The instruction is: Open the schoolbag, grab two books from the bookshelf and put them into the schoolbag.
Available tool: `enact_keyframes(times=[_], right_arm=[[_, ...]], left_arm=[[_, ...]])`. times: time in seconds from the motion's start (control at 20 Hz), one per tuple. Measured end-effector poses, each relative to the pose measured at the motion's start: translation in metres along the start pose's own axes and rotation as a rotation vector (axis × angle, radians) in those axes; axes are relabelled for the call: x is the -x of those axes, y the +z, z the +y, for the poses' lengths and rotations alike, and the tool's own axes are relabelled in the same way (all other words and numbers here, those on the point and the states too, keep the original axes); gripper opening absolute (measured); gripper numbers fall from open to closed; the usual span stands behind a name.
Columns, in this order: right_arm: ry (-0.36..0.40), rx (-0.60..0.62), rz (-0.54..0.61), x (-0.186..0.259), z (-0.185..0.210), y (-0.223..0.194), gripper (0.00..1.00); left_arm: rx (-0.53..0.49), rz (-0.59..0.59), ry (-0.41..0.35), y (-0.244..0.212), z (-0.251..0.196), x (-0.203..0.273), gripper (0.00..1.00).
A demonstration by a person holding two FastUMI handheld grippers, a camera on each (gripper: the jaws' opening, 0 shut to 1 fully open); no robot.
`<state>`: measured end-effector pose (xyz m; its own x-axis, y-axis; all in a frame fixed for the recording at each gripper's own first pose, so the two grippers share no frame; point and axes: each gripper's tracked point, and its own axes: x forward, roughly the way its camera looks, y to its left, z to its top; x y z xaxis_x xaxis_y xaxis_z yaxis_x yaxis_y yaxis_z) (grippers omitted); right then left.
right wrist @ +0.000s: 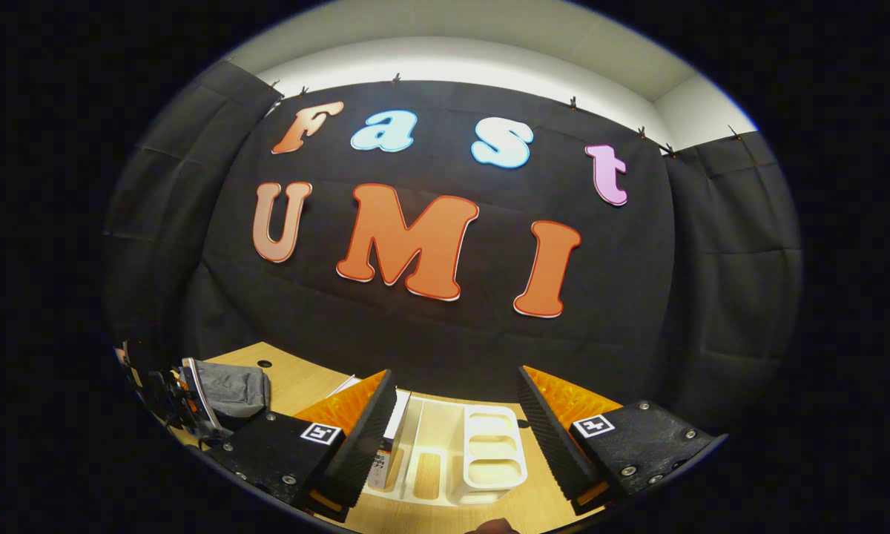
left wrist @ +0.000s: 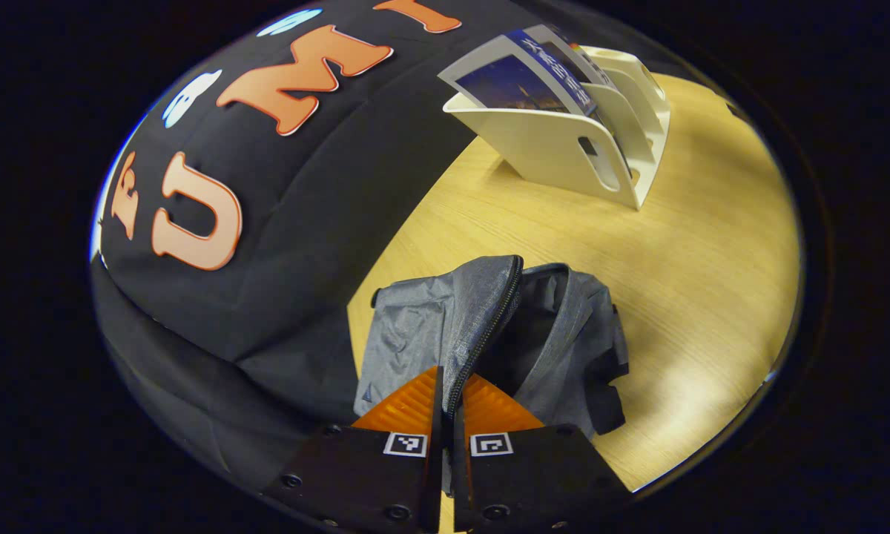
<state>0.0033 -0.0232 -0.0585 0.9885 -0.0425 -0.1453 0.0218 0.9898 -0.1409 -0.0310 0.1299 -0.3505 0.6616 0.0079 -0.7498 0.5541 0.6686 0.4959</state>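
1. While I watch both feeds, the biggest thing I log is the wooden table (left wrist: 697,252), light-grained, carrying everything else.
2. Next in size, the grey schoolbag (left wrist: 564,334) sits slumped on the table near the booth's wall in the left gripper view. Its zipper (left wrist: 489,319) is parted and the mouth gapes, dark inside. In the right gripper view I see the bag far off at the left edge (right wrist: 230,389).
3. The cream-white bookshelf (left wrist: 564,148), a slotted desktop rack, stands on the table well apart from the bag, farther from the left gripper. In the right gripper view it lies just beyond my right fingers (right wrist: 452,445), its open slots facing the camera.
4. Books (left wrist: 523,74) with dark blue covers lean in the rack's compartments; I cannot count them surely. One spine shows at the rack's left side in the right gripper view (right wrist: 380,460).
5. My left gripper (left wrist: 449,393) has its fingers nearly together, pinching the zippered edge of the schoolbag's flap between them.
6. My right gripper (right wrist: 456,404) is spread wide, nothing between its fingers; the rack shows through the gap, not touched.
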Motion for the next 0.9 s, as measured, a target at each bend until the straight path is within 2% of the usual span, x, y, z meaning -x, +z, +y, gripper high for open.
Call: enact_keyframes(times=[0.25,0.4,0.65,0.9], right_arm=[[-0.097,0.010,0.070,-0.012,0.047,0.004,0.97],[-0.146,0.016,0.098,-0.022,0.068,0.013,0.97],[-0.155,-0.030,0.188,-0.041,0.104,0.022,0.98],[-0.152,-0.052,0.364,-0.062,0.122,0.021,0.98]], left_arm=[[0.118,-0.053,-0.227,0.008,0.032,0.004,0.07],[0.131,-0.076,-0.352,0.009,0.048,0.006,0.07],[0.157,-0.109,-0.533,0.019,0.083,0.014,0.07],[0.184,-0.119,-0.690,0.035,0.121,0.022,0.07]])
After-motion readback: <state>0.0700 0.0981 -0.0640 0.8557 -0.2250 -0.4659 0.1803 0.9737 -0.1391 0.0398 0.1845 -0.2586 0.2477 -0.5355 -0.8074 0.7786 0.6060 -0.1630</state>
